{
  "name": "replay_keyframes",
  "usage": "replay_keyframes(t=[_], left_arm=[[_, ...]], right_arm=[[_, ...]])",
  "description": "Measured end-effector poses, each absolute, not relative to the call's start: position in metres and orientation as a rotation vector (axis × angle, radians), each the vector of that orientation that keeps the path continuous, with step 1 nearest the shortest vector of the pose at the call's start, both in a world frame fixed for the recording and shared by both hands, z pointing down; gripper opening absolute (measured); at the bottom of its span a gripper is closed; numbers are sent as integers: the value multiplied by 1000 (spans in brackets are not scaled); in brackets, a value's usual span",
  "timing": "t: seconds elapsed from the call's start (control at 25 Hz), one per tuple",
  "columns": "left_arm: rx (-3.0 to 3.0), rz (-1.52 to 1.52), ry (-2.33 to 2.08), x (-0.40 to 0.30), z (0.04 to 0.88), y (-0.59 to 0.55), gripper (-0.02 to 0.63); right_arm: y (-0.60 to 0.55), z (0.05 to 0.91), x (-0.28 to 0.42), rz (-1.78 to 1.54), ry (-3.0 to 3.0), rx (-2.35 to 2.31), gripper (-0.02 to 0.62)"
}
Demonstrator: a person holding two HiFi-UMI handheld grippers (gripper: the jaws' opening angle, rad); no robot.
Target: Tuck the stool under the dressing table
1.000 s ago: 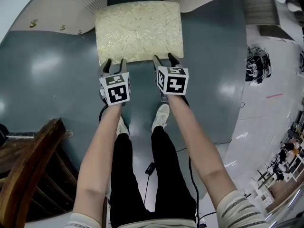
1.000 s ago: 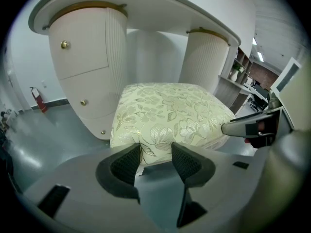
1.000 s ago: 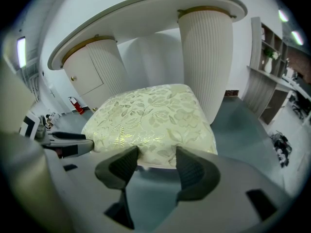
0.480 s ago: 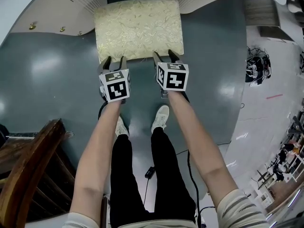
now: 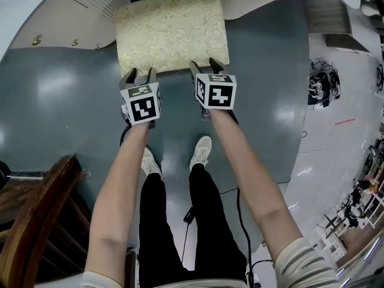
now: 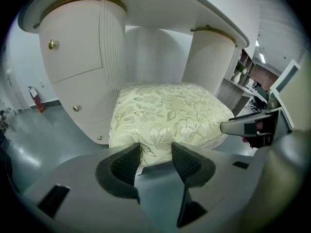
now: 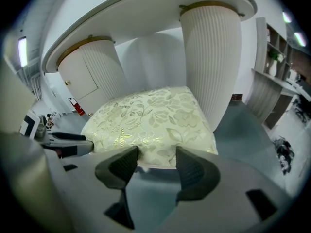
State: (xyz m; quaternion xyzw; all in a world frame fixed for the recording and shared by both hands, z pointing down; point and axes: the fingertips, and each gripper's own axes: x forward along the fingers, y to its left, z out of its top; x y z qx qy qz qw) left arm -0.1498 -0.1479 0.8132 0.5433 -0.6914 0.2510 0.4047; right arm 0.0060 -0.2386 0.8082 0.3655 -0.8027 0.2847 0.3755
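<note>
**Stool barely in, most of the tuck left**

I am pressing my left hand-held gripper (image 5: 137, 75) and right hand-held gripper (image 5: 207, 66), jaws spread and empty, against the stool (image 5: 171, 32) at upper middle. Only its far end is entering the dressing table (image 5: 72, 23) gap.

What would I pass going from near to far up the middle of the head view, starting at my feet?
Shoes → left hand-held gripper and right hand-held gripper, side by side, both with jaws apart → stool → dressing table.
</note>
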Motion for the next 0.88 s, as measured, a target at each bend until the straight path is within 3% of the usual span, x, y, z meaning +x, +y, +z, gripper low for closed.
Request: replay_keyframes(t=[0.88], left_arm=[[1443, 638, -1784, -162, 842, -160, 195]], right_arm=[[-251, 833, -5, 679, -2094, 956, 244]])
